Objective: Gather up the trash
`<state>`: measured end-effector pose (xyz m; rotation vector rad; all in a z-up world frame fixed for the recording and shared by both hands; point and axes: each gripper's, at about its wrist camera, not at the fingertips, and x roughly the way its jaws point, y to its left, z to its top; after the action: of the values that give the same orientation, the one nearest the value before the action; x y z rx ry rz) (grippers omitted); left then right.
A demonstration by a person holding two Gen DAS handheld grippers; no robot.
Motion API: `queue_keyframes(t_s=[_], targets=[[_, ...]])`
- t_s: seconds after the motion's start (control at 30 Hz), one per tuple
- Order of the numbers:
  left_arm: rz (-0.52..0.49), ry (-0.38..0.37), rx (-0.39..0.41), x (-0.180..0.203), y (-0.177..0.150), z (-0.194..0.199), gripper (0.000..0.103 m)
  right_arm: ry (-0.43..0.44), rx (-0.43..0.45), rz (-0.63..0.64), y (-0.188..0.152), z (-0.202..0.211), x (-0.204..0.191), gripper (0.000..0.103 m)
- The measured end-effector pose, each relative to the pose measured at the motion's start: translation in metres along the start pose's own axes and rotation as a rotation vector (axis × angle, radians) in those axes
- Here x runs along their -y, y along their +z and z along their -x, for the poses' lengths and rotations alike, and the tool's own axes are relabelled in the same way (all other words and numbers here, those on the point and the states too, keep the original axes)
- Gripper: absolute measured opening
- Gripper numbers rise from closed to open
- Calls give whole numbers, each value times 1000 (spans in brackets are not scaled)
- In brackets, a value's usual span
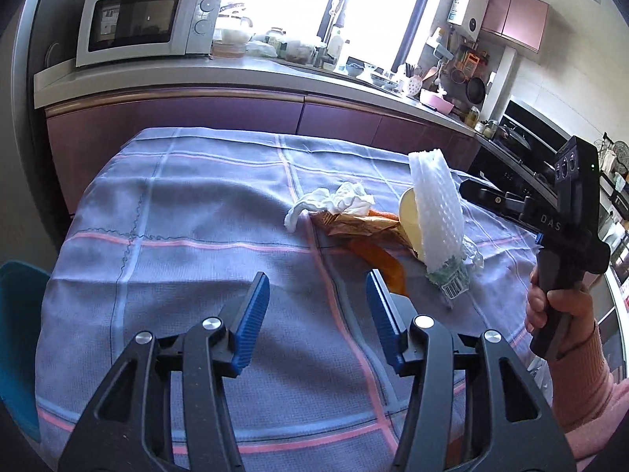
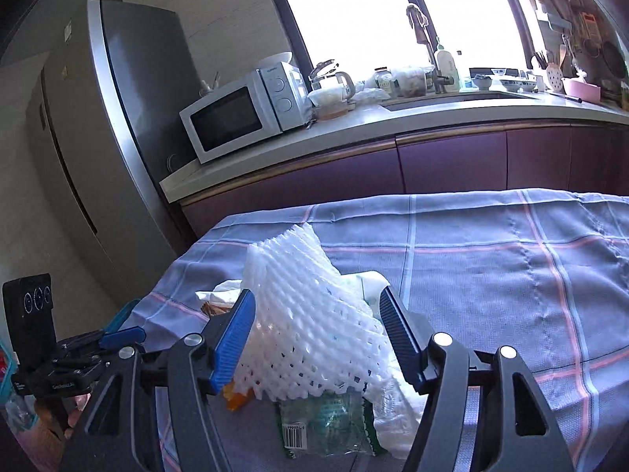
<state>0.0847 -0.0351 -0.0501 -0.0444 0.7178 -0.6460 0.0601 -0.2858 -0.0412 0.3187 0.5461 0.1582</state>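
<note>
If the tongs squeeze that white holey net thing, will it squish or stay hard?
The white foam net probably squishes: it is thin open mesh, already bent. It likely weighs little for its size. It may spring back when the right tongs let go.

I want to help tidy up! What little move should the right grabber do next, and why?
Probably close the right gripper on the white foam mesh sleeve. Its blue fingers are open on either side of the sleeve, which stands atop the trash pile on the blue checked tablecloth. The left gripper is open too, short of the pile.
</note>
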Motion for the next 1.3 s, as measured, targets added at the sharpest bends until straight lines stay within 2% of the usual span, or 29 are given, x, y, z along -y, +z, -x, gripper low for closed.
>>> queue_keyframes(t_s=[0.2, 0.37, 0.43, 0.7, 0.87, 0.97, 1.03, 1.2, 1.3], targets=[[-18, 48, -11, -2, 19, -17, 52, 31, -28, -1, -5, -8, 4, 64], [22, 34, -40, -14, 39, -35, 52, 37, -38, 15, -8, -10, 4, 63], [39, 5, -51, -18, 47, -41, 52, 33, -39, 22, -9, -9, 4, 57], [37, -53, -107, -11, 71, -73, 58, 50, -43, 37, -13, -5, 8, 21], [37, -66, -173, -8, 72, -96, 56, 63, -42, 55, -16, 0, 7, 15], [68, -105, -202, -12, 69, -106, 38, 74, -38, 65, -17, 3, 4, 13], [95, -126, -217, -15, 66, -111, 16, 78, -32, 65, -15, 5, 2, 13], [114, -124, -194, -22, 63, -109, 5, 94, -11, 57, -11, 14, 2, 12], [118, -115, -162, -25, 62, -100, 4, 98, 4, 57, -9, 20, 1, 12]])
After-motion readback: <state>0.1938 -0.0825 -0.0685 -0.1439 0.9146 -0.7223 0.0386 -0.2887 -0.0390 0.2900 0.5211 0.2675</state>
